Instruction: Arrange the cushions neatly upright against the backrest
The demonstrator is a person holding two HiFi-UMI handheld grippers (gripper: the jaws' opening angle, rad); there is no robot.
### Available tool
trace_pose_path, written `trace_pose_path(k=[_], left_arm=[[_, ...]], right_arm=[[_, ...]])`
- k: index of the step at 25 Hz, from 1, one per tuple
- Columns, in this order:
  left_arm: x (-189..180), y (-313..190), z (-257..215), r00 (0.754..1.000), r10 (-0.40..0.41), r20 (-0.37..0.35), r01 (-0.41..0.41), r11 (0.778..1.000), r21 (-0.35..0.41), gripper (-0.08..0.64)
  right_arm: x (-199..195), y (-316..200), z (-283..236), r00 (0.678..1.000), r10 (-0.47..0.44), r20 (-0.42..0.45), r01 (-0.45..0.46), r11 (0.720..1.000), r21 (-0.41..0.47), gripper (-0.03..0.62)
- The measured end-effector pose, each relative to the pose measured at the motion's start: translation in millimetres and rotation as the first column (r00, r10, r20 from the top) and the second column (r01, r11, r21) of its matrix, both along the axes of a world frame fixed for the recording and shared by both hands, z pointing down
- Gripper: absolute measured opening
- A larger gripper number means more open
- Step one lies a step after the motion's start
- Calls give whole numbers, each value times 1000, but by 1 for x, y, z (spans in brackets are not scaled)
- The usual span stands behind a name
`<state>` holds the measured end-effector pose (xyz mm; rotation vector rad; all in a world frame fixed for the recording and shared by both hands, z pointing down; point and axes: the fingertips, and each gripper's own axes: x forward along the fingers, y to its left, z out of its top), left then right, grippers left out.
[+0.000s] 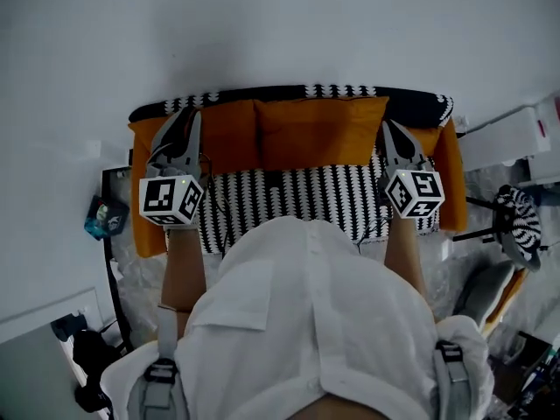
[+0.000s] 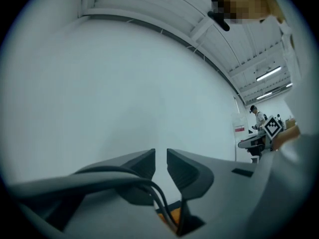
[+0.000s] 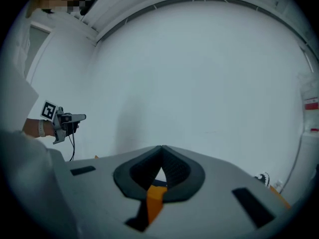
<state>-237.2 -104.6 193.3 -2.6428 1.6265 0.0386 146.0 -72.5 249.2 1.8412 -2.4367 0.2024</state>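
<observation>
two orange cushions on the sofa, and both are standing up: the centre cushion [image 1: 322,131] sits upright against the black-and-white backrest [image 1: 350,92], and the left cushion [image 1: 229,136] stands right beside it, their edges touching. below them runs the striped seat [image 1: 289,198], and there's orange padding down the left end [image 1: 144,208] and the right end [image 1: 451,182] of the sofa. now the tongs. the left gripper [image 1: 185,125] is held out over the left end of the backrest, just beside the left cushion, its marker cube [image 1: 171,199] turned back toward the camera. in the left gripper view its jaws [image 2: 160,156] stand a narrow slit apart with nothing between them, only the white wall [image 2: 124,98] beyond and a sliver of orange low down between the jaw bases. the right gripper [image 1: 388,129] is out over the right end, near the centre cushion's right edge, with its cube [image 1: 414,192] facing back as well. in the right gripper view its jaws [image 3: 162,148] are tip to tip, fully together, pinching nothing that shows, with orange visible underneath through the opening behind the tips. both bare forearms, the left forearm [image 1: 184,269] and the right forearm [image 1: 404,252], reach straight forward and roughly parallel from a white shirt [image 1: 297,322], one on either side of the seat. both tools point up and away at the wall rather than down at the cushions, and each camera catches the other gripper off to the side.
</observation>
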Motion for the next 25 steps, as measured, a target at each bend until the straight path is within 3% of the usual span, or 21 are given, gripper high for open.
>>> trace_pose_path(k=[7,18,25], left_arm=[[-1,21,-30,1000,-23,-5,23,997,78,84],[-1,26,-36,1000,-9,-22,11,997,76,84],[9,34,-32,1000,3,-11,-2,998,62,84]], right_arm=[[-1,18,-37,1000,-5,-1,5,997,78,6],[-7,21,-46,998,-29,-57,34,995,99,6],[-11,28,-47,998,-51,-43,55,993,99,5]])
